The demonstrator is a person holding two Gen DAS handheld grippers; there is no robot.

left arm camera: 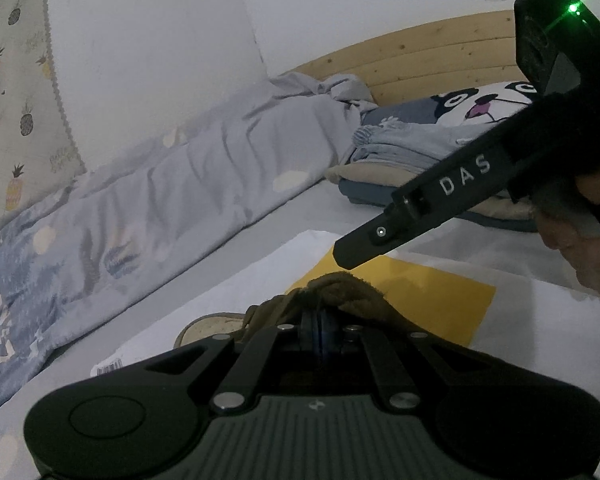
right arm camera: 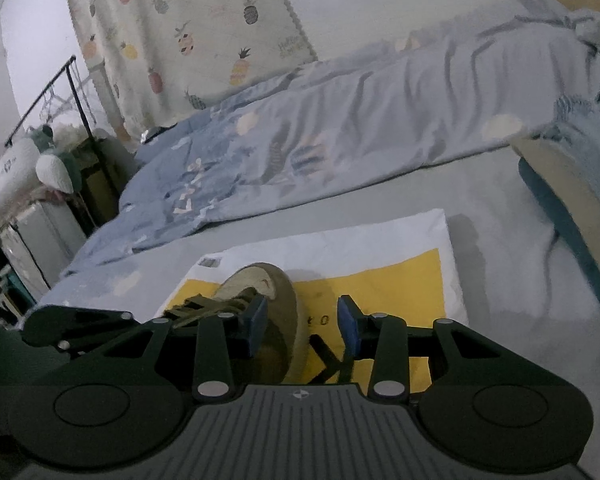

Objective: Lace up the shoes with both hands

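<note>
Left claw [left arm camera: 320,334]: blue pads pressed together, nothing visibly caught between them; whether a lace is pinched there cannot be told. Just ahead of its tips lies the brown suede low shoe [left arm camera: 340,294], pale rubber toe [left arm camera: 216,326] off to the claw's left.

Right claw [right arm camera: 302,322]: jaws partly apart, gripping nothing. Its left pad [right arm camera: 256,324] sits over the shoe's side beside the olive flat laces [right arm camera: 208,306]; its right pad hangs clear over the white-and-yellow plastic mailing bag [right arm camera: 380,248] beneath the shoe.

Bag rests on the grey bedsheet [right arm camera: 492,216]. Beyond both claws, a rumpled blue patterned quilt [right arm camera: 340,136].
</note>
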